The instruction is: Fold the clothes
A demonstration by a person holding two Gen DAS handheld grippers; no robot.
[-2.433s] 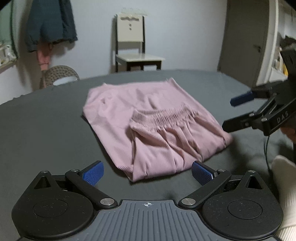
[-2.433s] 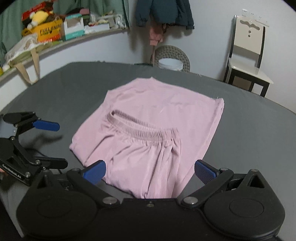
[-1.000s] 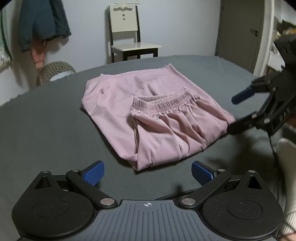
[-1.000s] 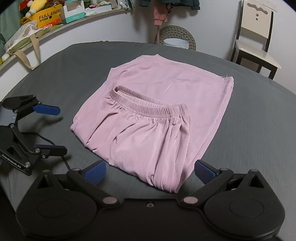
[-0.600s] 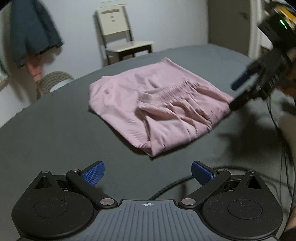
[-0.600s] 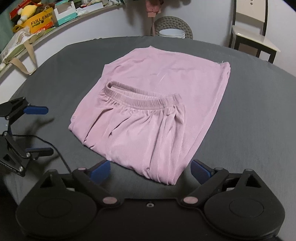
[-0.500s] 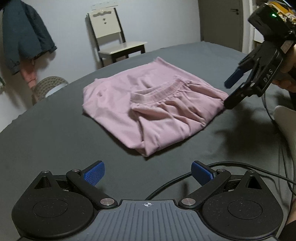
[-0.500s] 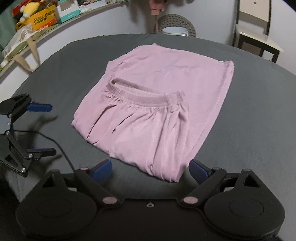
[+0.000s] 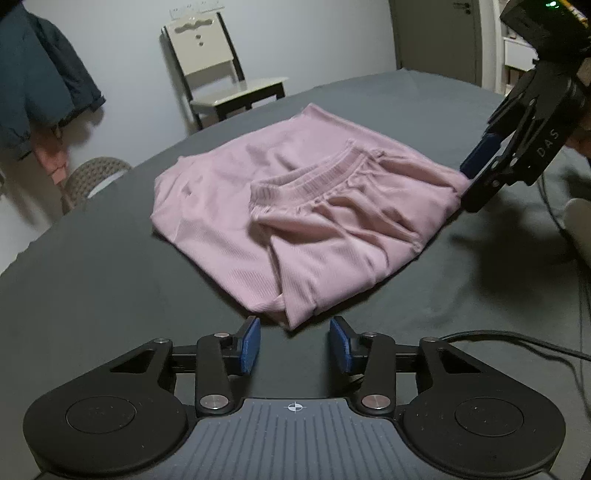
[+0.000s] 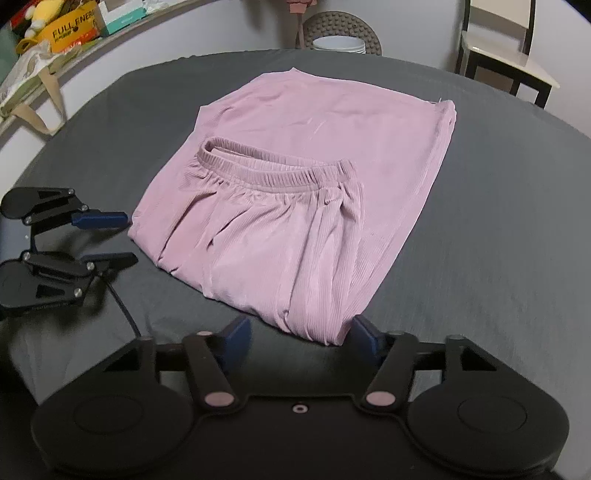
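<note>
A pink ribbed garment [image 9: 295,206] lies folded on the dark grey table [image 9: 110,295], its elastic waistband [image 9: 310,177] on top. My left gripper [image 9: 294,338] is open but narrowed, and the garment's near corner lies right at its blue fingertips. In the right wrist view the garment [image 10: 295,203] fills the middle. My right gripper [image 10: 300,328] is open, with another corner between its tips and touching the right pad. Each gripper shows in the other's view: the right one [image 9: 476,177] straddles the garment's right corner, the left one [image 10: 125,236] stands at its left corner.
A black cable [image 9: 517,339] runs over the table near my left gripper. Beyond the table stand a chair [image 9: 221,81], a woven basket [image 9: 92,177] and a hanging dark jacket [image 9: 40,92]. A shelf with boxes [image 10: 74,29] runs along the wall.
Both grippers have moved in to corners of the garment, and both sets of fingers have narrowed from wide open. The garment has not moved.
</note>
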